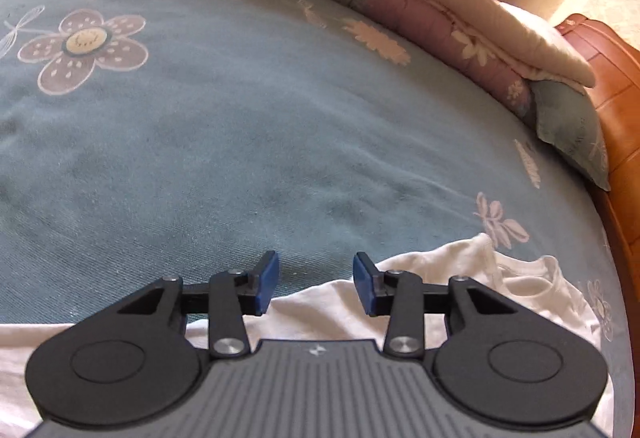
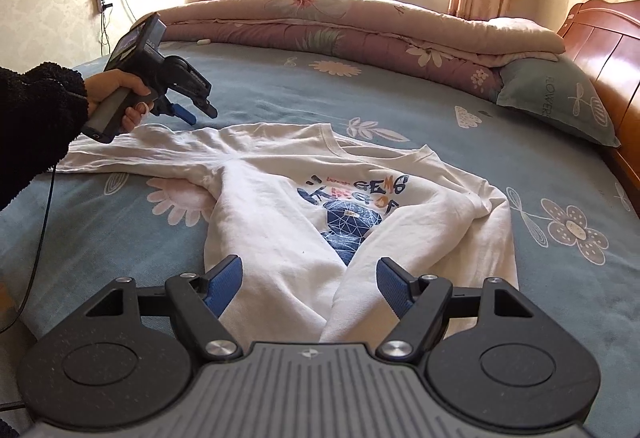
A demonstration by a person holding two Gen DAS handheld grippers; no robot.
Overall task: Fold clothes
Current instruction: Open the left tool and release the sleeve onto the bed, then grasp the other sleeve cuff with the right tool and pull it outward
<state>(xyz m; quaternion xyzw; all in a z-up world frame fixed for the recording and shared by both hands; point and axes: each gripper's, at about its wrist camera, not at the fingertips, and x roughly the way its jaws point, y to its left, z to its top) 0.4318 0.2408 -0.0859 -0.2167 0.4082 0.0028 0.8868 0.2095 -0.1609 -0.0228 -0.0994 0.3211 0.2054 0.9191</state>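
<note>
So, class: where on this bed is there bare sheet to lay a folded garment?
Bare blue sheet lies between the white shirt and the rolled quilt, and more sits right of the shirt toward the pillow. The middle is crowded by the shirt, with the left tongs over its outstretched sleeve.

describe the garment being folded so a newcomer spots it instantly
Start at the big bed with the blue flowered sheet and the rolled quilt along its far side. In the middle lies a white long-sleeved shirt. It is the only garment there, marked by a dark blue geometric print with lettering on the chest.
</note>
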